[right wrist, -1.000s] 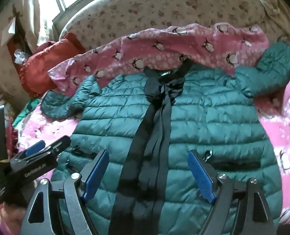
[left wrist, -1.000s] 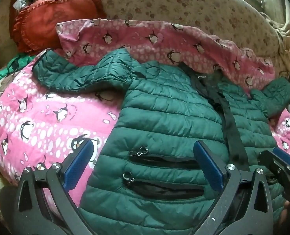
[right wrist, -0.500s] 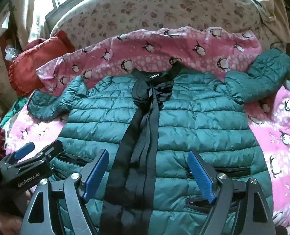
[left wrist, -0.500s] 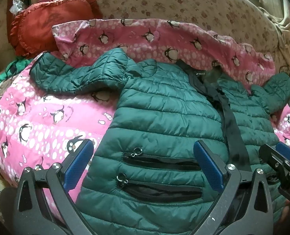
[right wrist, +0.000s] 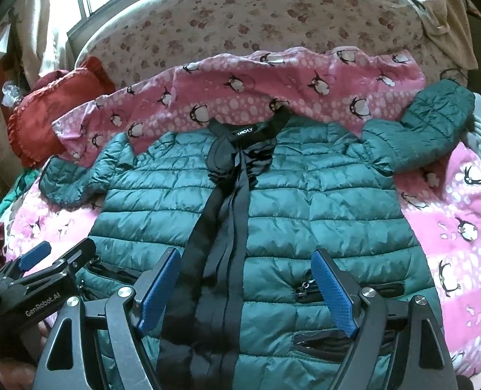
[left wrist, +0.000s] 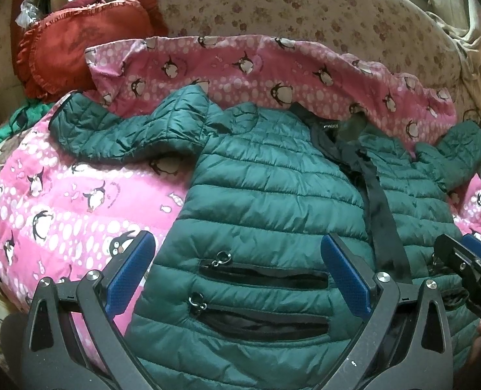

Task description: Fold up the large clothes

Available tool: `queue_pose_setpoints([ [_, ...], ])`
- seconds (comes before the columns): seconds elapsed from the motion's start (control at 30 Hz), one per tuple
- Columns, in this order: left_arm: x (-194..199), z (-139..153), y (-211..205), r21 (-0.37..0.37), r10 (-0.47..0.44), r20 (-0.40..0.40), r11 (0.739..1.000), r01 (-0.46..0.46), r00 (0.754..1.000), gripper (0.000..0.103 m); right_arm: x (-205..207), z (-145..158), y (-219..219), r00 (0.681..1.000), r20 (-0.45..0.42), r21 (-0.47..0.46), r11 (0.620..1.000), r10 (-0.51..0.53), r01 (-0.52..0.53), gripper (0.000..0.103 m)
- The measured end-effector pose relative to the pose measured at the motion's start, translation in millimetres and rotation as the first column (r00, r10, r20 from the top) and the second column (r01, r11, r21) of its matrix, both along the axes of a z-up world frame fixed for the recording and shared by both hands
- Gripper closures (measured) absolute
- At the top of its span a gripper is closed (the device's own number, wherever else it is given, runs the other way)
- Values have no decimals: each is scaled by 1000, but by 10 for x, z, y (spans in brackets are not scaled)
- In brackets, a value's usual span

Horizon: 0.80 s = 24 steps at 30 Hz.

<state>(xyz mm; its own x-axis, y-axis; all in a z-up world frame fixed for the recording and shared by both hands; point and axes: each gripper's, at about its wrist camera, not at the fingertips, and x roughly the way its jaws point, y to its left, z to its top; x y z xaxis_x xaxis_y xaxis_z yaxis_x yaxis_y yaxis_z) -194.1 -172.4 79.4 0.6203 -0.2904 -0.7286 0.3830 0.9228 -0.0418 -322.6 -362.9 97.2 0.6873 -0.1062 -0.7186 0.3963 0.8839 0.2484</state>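
The dark green quilted puffer jacket [right wrist: 321,201] is spread front-up on the pink penguin-print blanket [left wrist: 61,201], sleeves thrown out to either side. Over the jacket's hem, the left hand-held gripper [left wrist: 237,279] is angled downward, blue pads wide apart, nothing clasped, above the zip pockets. Beside it, the right hand-held gripper [right wrist: 246,292] is tilted likewise, released, straddling the jacket's black placket.

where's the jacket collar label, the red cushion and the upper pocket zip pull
collar label [right wrist: 244,131], right wrist view, on its white lettering
red cushion [left wrist: 74,48], left wrist view, middle of its face
upper pocket zip pull [left wrist: 221,257], left wrist view, on its ring
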Motion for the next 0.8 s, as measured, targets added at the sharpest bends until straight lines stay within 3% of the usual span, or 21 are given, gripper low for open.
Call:
queue_pose_setpoints([
  [0.17, 3, 22, -45, 6, -8, 4, 1000, 8, 1000, 1, -16, 1, -23, 1000, 1, -4, 1000, 2, -2, 22],
  [0.43, -18, 2, -81, 14, -14, 8, 1000, 14, 1000, 1, 51, 7, 9, 995, -95, -23, 1000, -4, 2, 22],
  [0.8, -19, -17, -107, 15, -10, 15, 1000, 10, 1000, 1, 57, 4, -11, 998, -65, -27, 1000, -2, 0, 22],
])
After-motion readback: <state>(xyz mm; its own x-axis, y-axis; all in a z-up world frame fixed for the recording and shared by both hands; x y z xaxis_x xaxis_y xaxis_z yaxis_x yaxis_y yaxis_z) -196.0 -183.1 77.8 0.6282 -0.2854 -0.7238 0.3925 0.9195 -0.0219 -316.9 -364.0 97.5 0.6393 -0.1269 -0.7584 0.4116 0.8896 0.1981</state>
